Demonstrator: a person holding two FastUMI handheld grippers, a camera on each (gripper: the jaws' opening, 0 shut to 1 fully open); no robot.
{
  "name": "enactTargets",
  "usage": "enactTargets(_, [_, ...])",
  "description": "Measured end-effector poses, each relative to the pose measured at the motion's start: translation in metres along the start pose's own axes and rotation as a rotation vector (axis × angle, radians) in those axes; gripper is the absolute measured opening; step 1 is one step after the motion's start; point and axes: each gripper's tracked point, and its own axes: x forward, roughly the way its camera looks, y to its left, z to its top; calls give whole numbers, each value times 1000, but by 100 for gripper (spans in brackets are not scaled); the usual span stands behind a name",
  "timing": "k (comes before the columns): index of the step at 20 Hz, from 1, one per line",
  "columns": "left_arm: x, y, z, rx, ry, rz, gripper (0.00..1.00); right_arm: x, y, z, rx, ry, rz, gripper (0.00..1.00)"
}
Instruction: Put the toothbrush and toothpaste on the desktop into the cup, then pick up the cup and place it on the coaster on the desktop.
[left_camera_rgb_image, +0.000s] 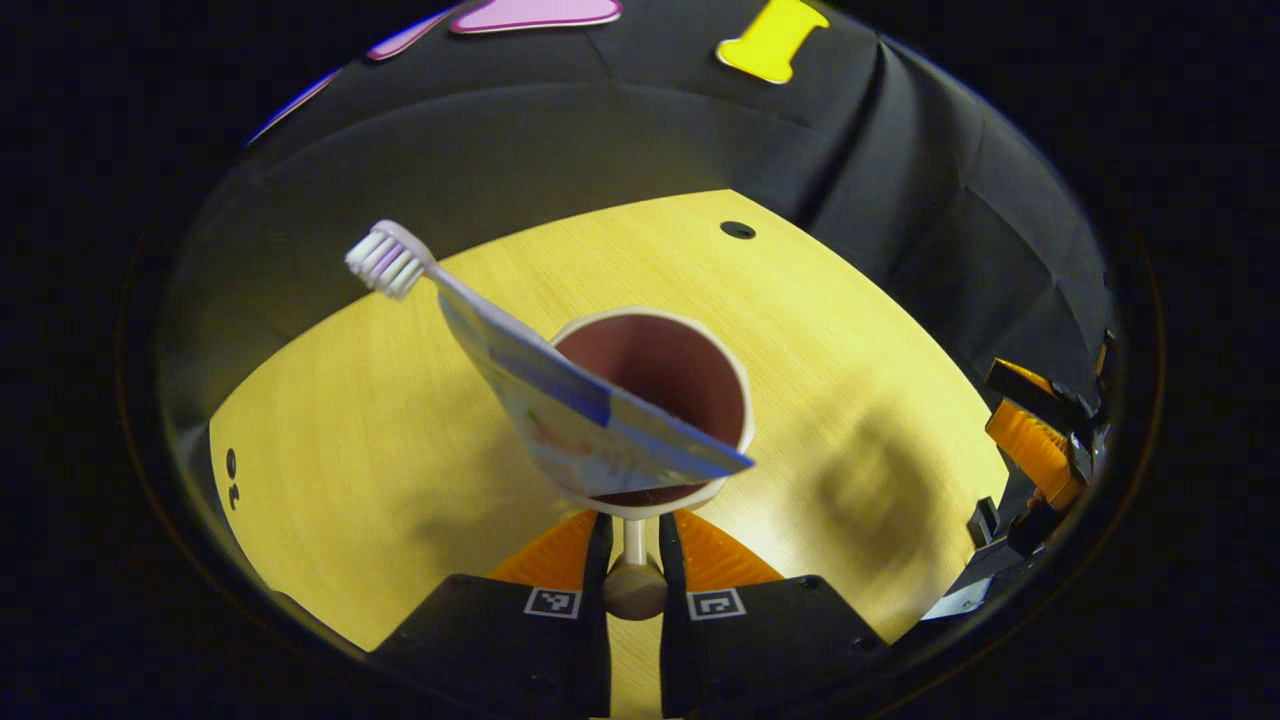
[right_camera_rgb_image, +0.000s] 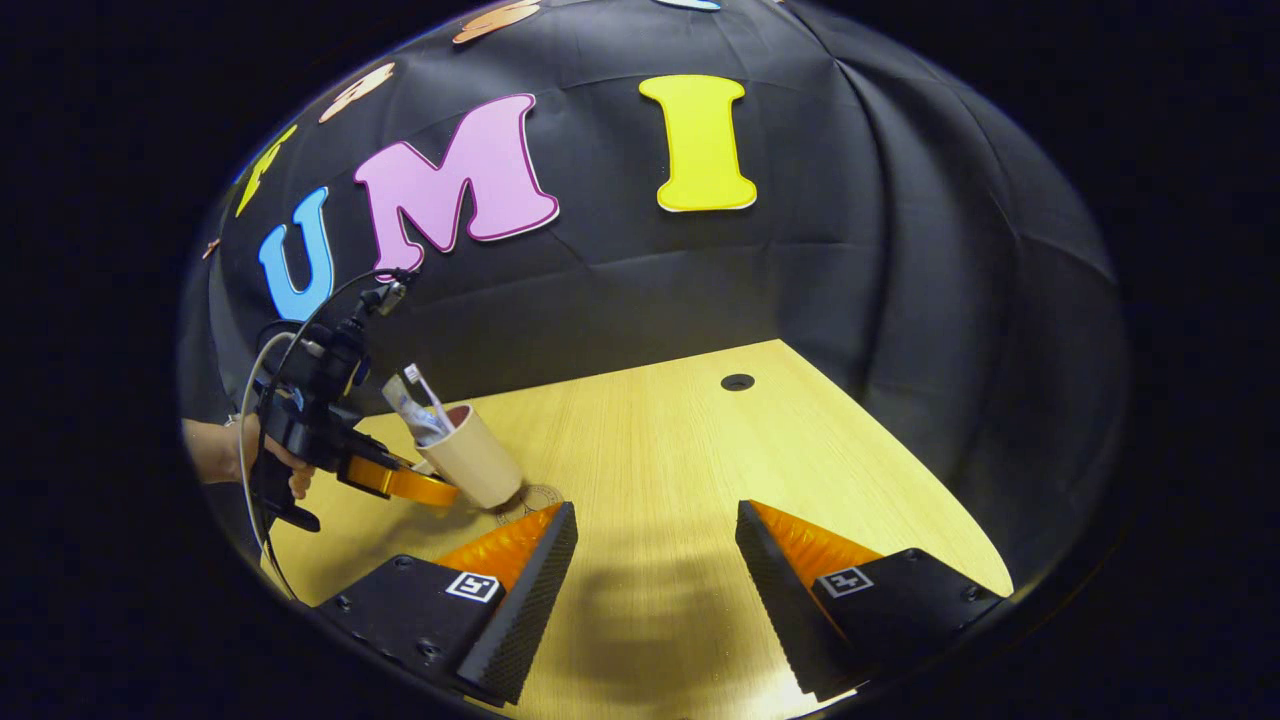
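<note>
Cream plastic cup (left_camera_rgb_image: 650, 400) with a dark red inside holds the white-bristled toothbrush (left_camera_rgb_image: 390, 262) and the blue-and-white toothpaste tube (left_camera_rgb_image: 590, 420), and my left gripper (left_camera_rgb_image: 634, 545) clamps its handle. I see it tilted over the round patterned coaster (right_camera_rgb_image: 532, 500) on the pale wooden desktop (right_camera_rgb_image: 680, 450). My right gripper (right_camera_rgb_image: 655, 570) hangs open, well apart.

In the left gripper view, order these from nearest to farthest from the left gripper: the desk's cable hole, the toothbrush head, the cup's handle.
1. Cup handle, pinched between the left gripper fingers, bottom centre.
2. Toothbrush head, sticking up out of the cup, upper left.
3. Cable hole, at the desk's far edge, by the wall.
</note>
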Motion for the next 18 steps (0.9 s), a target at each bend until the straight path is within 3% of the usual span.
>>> enactTargets(8, [39,-16,2,32,78,20,24,-3,-8,-13,19,20,-11,98])
enactTargets(12, [42,-16,7,31,81,32,28,-4,-8,-17,33,25,-14,98])
enactTargets(13, [35,-15,8,36,70,36,24,-4,-8,-17,32,23,-14,98])
enactTargets(17, [-10,-17,10,27,10,60,61,-9,-3,-14,34,18,-16,98])
enactTargets(18, [-22,-17,7,9,-13,61,76,-12,0,-13,36,16,-15,98])
